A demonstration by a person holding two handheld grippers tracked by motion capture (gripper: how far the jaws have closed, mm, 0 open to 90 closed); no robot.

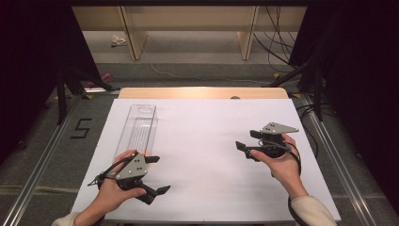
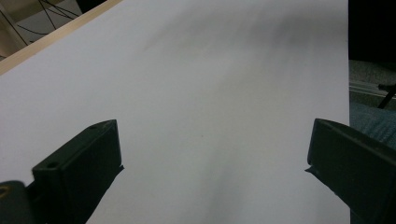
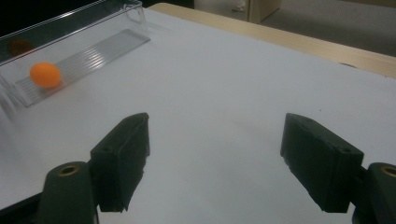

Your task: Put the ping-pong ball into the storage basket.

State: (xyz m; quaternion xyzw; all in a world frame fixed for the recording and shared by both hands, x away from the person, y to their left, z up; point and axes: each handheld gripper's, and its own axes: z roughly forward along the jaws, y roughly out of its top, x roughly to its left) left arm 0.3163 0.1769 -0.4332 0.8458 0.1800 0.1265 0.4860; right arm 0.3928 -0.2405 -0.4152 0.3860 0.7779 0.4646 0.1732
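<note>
A long clear plastic tray point(image 1: 137, 126) lies on the left part of the white sheet point(image 1: 207, 141), running away from me. In the right gripper view an orange ball point(image 3: 45, 74) rests inside the tray point(image 3: 100, 49) near one end. My left gripper point(image 1: 160, 174) is held at the tray's near end, jaws wide apart and pointing right, with bare sheet between them point(image 2: 212, 154). My right gripper point(image 1: 245, 150) hovers at the right of the sheet, pointing left toward the tray, open with nothing between its jaws point(image 3: 215, 154).
The wooden table edge point(image 1: 202, 92) shows beyond the sheet. Black stand legs point(image 1: 61, 94) and cables point(image 1: 277, 42) sit on the floor to both sides and behind. Wooden furniture legs point(image 1: 134, 37) stand farther back.
</note>
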